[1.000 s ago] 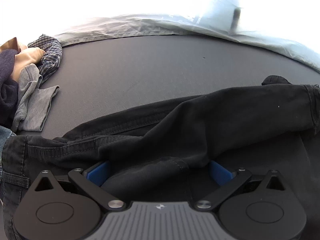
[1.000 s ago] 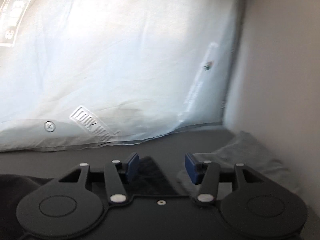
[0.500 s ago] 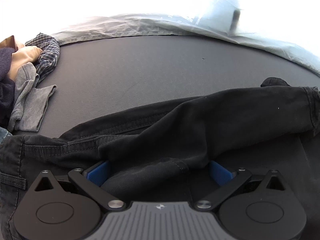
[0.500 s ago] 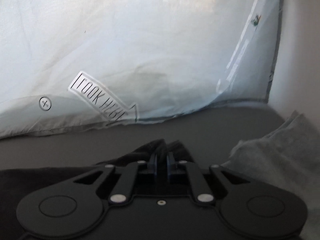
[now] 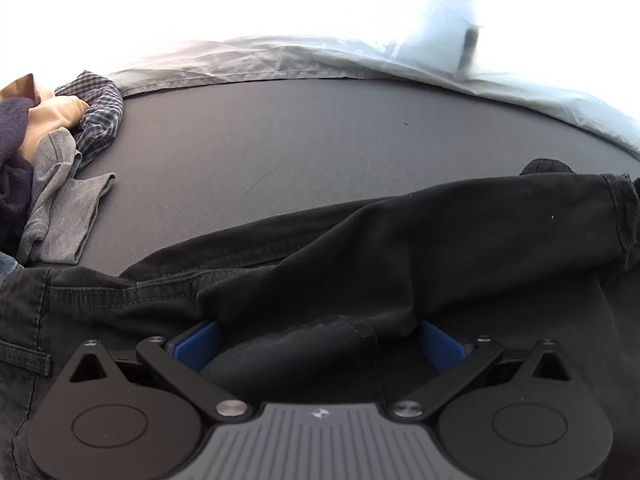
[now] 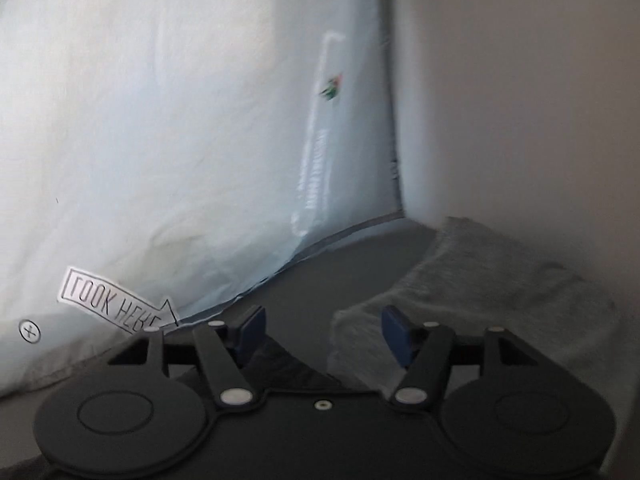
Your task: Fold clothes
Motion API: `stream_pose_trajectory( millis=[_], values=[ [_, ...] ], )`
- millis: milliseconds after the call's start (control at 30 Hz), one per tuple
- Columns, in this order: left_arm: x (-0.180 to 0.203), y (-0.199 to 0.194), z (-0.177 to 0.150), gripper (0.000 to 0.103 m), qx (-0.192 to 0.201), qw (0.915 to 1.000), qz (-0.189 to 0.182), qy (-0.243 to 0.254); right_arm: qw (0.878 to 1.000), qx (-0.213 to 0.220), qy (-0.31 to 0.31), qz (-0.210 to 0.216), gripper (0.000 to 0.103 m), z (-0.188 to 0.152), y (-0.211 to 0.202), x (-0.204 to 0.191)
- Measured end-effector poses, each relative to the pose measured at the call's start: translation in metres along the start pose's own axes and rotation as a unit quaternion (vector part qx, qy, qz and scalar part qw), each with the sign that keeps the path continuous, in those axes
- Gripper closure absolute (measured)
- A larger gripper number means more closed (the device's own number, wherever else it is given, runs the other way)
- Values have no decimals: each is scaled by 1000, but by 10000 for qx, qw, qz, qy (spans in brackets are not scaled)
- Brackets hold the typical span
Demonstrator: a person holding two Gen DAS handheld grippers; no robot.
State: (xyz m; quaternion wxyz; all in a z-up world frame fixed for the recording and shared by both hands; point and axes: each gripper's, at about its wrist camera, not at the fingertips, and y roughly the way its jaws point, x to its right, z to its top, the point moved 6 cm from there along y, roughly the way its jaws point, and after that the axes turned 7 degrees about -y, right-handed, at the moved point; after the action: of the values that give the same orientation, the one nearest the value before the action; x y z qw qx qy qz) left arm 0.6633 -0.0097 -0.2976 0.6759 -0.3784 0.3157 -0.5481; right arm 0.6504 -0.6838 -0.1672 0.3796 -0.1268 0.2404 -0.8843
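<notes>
Since half a second ago, right gripper point(image 6: 322, 330) jaws have just been opening, now wide, black trousers point(image 5: 400, 248) released; left gripper point(image 5: 318, 338) wide over trousers fabric.

Black linkage grippers, blue fingers point(image 5: 198, 344), silver pivot screws point(image 6: 235, 395).

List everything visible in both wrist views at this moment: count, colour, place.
trousers: one pair, black, spread across the near tabletop
table: one, dark grey, under everything
clothes pile: several pieces, grey, checked, tan, navy, far left
folded cloth: one, grey, right, by the wall
sheet: one, white, printed "LOOK HERE", behind the table
left gripper: jaws wide, trouser fabric bunched between
right gripper: jaws just opened, apart, black fabric below them
</notes>
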Motion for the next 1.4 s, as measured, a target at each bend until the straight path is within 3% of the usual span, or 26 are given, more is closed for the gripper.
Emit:
stream_pose_trajectory(
  millis=[133,233,333,533,567,600,633,700,800,867,967,1033,1100,1167,1200,1333,1400],
  values=[
    [1,-1,-1,0,88,9999,72,-50,9967,46,785,-184,32,-44,-72,55],
    [1,-3,-4,0,312,9994,133,-50,9851,-302,1655,-362,30,-87,-101,90],
    [6,-6,-9,0,551,9980,314,-17,9772,-678,2009,116,30,-120,-102,91],
    [9,-8,-7,0,488,9974,529,-92,9604,-703,2516,973,30,-125,-60,68],
    [9,-8,-7,0,470,9975,521,-102,9595,-784,2509,1010,35,-124,-50,65],
    [8,-8,-7,0,452,9976,514,-105,9582,-923,2480,1091,70,-122,-39,61],
    [8,-7,-7,0,423,9978,502,-99,9529,-1086,2501,1326,96,-119,-29,56],
    [7,-7,-5,0,273,9987,437,-65,9515,-1125,2450,1481,97,-102,-22,57],
    [4,-11,-7,0,4,9993,209,298,9613,-760,2203,1472,97,-66,-24,66],
    [0,-17,-13,0,25,9985,169,526,9620,-910,2182,1367,97,-62,-16,66],
    [-8,-28,-25,0,145,9968,100,786,9745,-1365,1574,826,90,-76,-10,53],
    [-13,-37,-31,0,182,9961,-9,858,9828,-1210,1308,484,54,-78,-29,49],
    [-20,-49,-35,0,291,9964,20,800,9831,-951,1487,495,33,-83,-59,53],
    [-32,-60,-38,0,414,9970,17,657,9707,-987,1977,946,27,-97,-88,55],
    [-39,-65,-39,0,463,9974,2,556,9572,-1058,2357,1307,23,-107,-99,54],
    [-77,-74,-47,0,384,9992,68,-5,8666,-1550,3804,2834,5,-165,-139,17],
    [-93,-71,-53,0,347,9993,123,-32,8331,-1835,4081,3251,4,-190,-155,-15]
  ],
)
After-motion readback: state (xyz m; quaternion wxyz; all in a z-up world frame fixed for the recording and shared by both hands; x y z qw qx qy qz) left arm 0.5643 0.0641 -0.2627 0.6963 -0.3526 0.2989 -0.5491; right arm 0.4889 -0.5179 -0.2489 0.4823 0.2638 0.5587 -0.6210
